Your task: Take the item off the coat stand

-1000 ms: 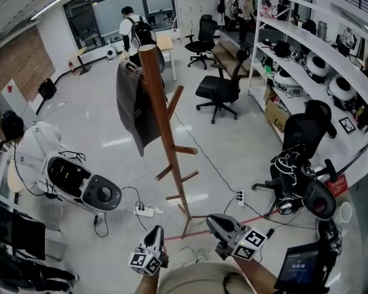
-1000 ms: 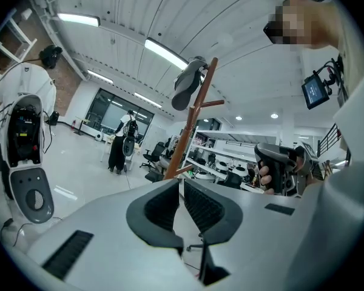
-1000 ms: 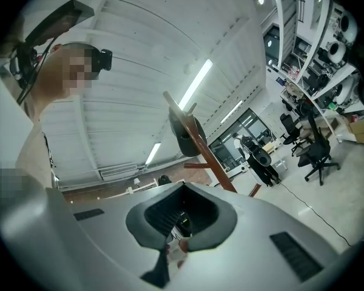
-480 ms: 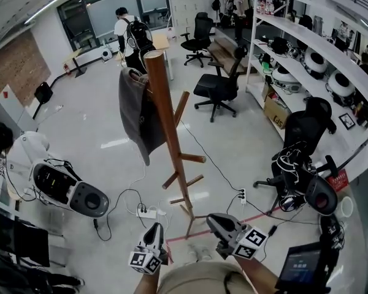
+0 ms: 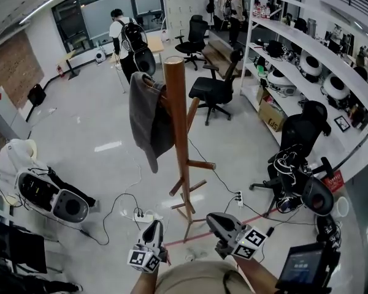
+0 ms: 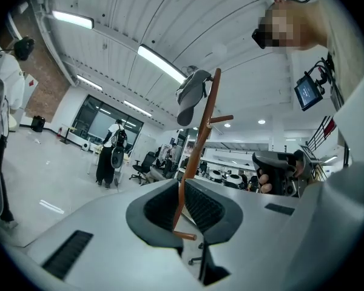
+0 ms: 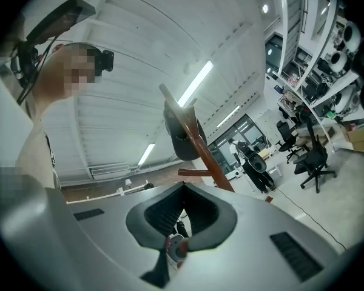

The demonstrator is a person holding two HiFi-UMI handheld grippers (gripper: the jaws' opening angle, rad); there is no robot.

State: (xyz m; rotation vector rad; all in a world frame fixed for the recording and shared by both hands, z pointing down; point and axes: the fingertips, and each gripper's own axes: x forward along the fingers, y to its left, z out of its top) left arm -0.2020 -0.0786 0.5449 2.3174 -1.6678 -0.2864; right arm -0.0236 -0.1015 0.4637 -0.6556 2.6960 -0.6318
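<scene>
A tall wooden coat stand (image 5: 181,133) rises from the floor in the middle of the head view. A dark grey garment (image 5: 148,118) hangs from a peg near its top, on the left side. Both grippers are held low, short of the stand's base and apart from it. My left gripper (image 5: 154,225) is shut and holds nothing. My right gripper (image 5: 213,219) also looks shut and holds nothing. The left gripper view looks past its jaws (image 6: 183,190) up at the stand (image 6: 200,138) and garment (image 6: 191,96). The right gripper view shows the garment (image 7: 181,135) above its jaws (image 7: 183,190).
A white machine (image 5: 46,192) with cables lies on the floor at left, and a power strip (image 5: 141,216) lies near the stand's base. Office chairs (image 5: 216,90) stand behind it, another chair (image 5: 297,170) at right by long shelves (image 5: 319,60). A person with a backpack (image 5: 126,35) stands far back.
The stand and garment have grown larger and shifted right in the head view as I came closer. Both grippers stay shut at the bottom of the frame.
</scene>
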